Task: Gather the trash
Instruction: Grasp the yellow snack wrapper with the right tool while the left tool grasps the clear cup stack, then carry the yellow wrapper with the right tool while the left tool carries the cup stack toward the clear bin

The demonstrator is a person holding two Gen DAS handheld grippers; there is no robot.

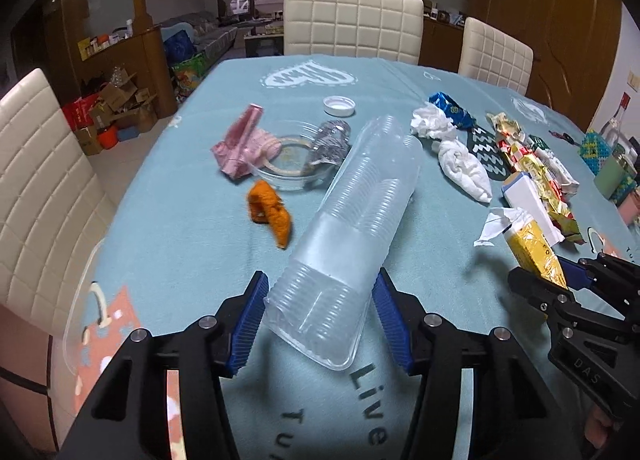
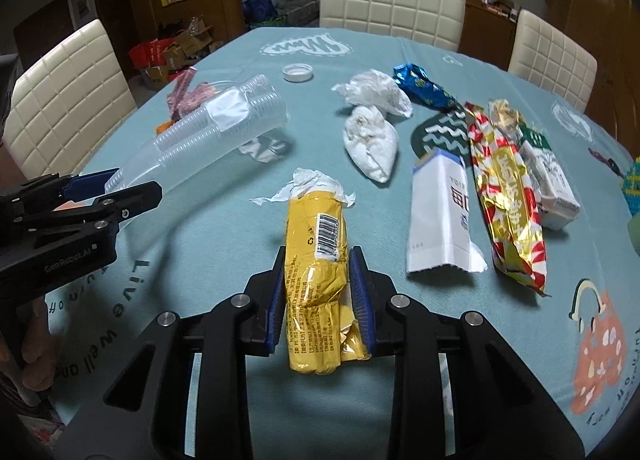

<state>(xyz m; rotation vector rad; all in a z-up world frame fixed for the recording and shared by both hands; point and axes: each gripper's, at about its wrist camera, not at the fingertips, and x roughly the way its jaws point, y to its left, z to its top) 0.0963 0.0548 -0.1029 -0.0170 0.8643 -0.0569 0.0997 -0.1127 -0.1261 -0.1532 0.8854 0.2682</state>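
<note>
My left gripper is shut on a long clear plastic sleeve of stacked cups and holds it above the table; it also shows at the left of the right wrist view. My right gripper is shut on a yellow wrapper with torn white paper at its far end, held above the cloth; it shows at the right of the left wrist view. Loose trash lies on the blue tablecloth: white tissue wads, a blue foil wrapper, a white packet and a red-gold wrapper.
A clear dish holds a pink wrapper and a silver foil. An orange scrap and a white lid lie nearby. Cream chairs stand around the table. A green beaded box stands at the right edge.
</note>
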